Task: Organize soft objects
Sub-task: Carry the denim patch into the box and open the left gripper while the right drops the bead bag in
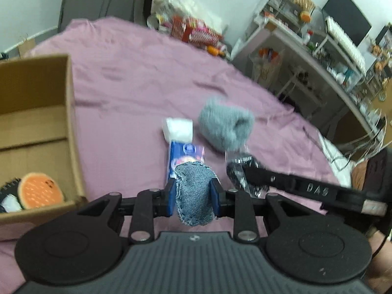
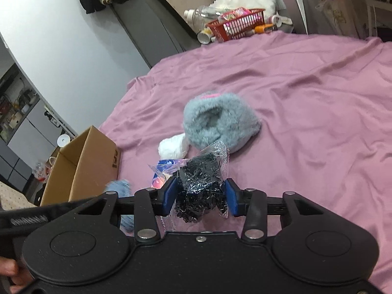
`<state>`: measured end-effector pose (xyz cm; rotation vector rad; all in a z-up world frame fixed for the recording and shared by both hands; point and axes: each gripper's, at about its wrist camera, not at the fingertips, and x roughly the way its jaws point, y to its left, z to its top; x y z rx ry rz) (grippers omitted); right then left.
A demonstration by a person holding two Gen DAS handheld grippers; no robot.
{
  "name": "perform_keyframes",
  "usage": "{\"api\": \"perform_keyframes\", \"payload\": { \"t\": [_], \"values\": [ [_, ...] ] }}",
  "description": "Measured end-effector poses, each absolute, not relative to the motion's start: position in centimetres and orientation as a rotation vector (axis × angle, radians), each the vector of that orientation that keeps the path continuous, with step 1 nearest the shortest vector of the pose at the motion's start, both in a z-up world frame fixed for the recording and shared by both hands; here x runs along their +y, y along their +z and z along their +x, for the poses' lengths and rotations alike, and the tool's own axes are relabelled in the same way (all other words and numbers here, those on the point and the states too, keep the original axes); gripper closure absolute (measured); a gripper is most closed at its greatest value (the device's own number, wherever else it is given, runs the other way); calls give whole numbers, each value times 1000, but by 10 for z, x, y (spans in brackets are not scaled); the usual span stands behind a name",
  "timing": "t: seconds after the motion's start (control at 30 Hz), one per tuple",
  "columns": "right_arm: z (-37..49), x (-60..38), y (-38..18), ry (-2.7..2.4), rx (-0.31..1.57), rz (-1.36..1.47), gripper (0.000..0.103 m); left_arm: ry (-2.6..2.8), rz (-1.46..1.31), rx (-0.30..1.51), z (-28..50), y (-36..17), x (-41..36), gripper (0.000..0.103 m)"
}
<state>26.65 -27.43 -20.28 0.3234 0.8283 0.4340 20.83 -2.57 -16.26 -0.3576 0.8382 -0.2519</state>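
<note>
Both grippers are carrying soft items toward the box.

In the left wrist view, the left gripper (image 1: 193, 191) is clamping a denim cloth (image 1: 194, 193); the cardboard box (image 1: 36, 112) is lying to its left, so a leftward swing and release is probably called for. In the right wrist view, the right gripper (image 2: 201, 197) is pinching a clear bag of black bits (image 2: 202, 186), with the grey fluffy slipper (image 2: 220, 125) on the bed (image 2: 306, 103) ahead, to be collected later.

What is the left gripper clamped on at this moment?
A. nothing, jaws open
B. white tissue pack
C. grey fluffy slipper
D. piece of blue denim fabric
D: in the left wrist view the left gripper has its jaws shut on the denim fabric, while the grey slipper lies on the bed.
</note>
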Motion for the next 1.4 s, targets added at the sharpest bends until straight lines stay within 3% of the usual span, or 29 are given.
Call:
{"api": "perform_keyframes", "payload": {
  "t": [0.53,1.4],
  "values": [
    [250,-219,-147,550,713,298,61,-95,-409,697,170,-108,47,75],
    [231,-123,-121,671,659,252,61,36,-488,645,130,-106,139,75]
  ]
}}
